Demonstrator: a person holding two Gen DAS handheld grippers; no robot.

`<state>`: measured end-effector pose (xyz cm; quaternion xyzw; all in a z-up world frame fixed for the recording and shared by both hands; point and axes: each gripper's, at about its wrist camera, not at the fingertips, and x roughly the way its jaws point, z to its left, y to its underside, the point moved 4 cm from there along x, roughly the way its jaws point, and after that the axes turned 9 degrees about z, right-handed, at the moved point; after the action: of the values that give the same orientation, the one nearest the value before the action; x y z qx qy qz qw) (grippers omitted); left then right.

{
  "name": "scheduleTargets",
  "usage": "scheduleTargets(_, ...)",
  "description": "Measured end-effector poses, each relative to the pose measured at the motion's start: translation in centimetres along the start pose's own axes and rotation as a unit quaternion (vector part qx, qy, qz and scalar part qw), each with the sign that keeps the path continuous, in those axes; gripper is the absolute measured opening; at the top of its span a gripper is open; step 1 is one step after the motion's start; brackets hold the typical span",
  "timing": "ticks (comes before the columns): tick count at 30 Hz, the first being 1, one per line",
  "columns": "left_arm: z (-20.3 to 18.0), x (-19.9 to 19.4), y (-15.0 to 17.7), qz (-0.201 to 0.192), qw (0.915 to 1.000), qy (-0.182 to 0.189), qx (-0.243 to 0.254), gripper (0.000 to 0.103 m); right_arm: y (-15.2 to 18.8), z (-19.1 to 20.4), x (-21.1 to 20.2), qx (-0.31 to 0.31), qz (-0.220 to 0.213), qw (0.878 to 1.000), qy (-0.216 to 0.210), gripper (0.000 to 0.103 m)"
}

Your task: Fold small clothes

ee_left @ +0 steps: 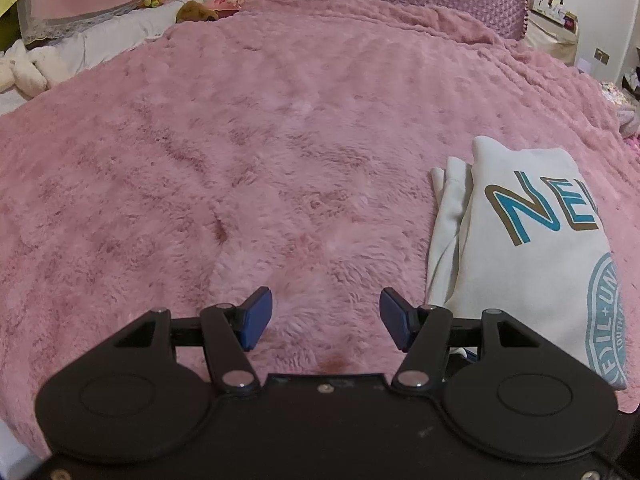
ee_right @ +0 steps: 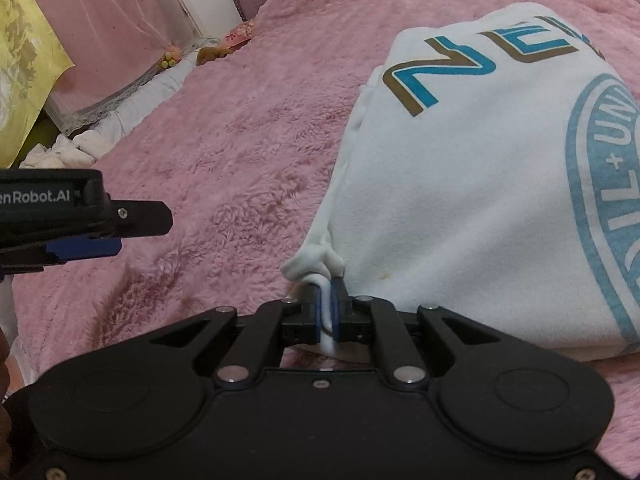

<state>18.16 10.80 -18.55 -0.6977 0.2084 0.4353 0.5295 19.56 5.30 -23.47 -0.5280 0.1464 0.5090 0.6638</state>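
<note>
Right gripper [ee_right: 328, 304]: you pinched the near-left corner of the white sweatshirt [ee_right: 480, 184].
Left gripper [ee_left: 326, 320]: your fingers stood spread, empty, left of the garment's edge.
Open room: bare pink blanket [ee_left: 240, 140] lay far and left.

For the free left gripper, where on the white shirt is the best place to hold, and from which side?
Probably the loose layered edge on the shirt's left side, approached from the bare blanket. That edge lies apart from the main fold, thin enough for the open left gripper. The right gripper is shut on the near corner, so this gives a second hold.
</note>
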Motion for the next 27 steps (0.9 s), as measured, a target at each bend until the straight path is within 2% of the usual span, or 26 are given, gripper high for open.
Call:
scheduleTargets(4,0.0,-0.1,0.1,0.002,1.0,0.003,0.002,0.061,0.0,0.6,0.0,-0.018,0.001,1.0,0.01,0.002)
scheduleTargets(7,0.0,-0.1,0.2,0.004,1.0,0.004,0.003,0.061,-0.5,1.3,-0.9,-0.036,-0.004,0.999,0.001,0.01)
scheduleTargets(9,0.0,-0.1,0.2,0.006,1.0,0.005,0.005,0.061,-0.9,1.7,-2.2,-0.046,-0.003,0.999,-0.008,0.024)
scheduleTargets(10,0.0,0.0,0.1,0.009,0.9999,0.006,0.006,0.061,-0.9,1.7,-3.5,-0.054,-0.006,0.998,-0.011,0.027)
scheduleTargets(12,-0.3,0.1,0.0,0.012,0.9998,0.011,0.01,0.061,-0.7,1.5,-5.9,-0.072,-0.015,0.997,-0.014,0.045)
scheduleTargets(15,-1.4,0.5,-0.3,0.014,0.9996,0.015,0.02,0.061,0.1,0.6,-9.5,-0.114,-0.025,0.993,-0.015,0.046)
scheduleTargets(19,-4.0,1.6,-0.9,0.02,0.9986,0.033,0.035,0.061,0.9,-2.4,-12.7,-0.139,-0.036,0.989,0.024,0.047)
scheduleTargets(27,-9.8,5.7,-5.2,0.008,0.9938,0.06,0.093,0.061,-1.0,-12.4,-14.3,-0.069,-0.037,0.991,0.11,0.048)
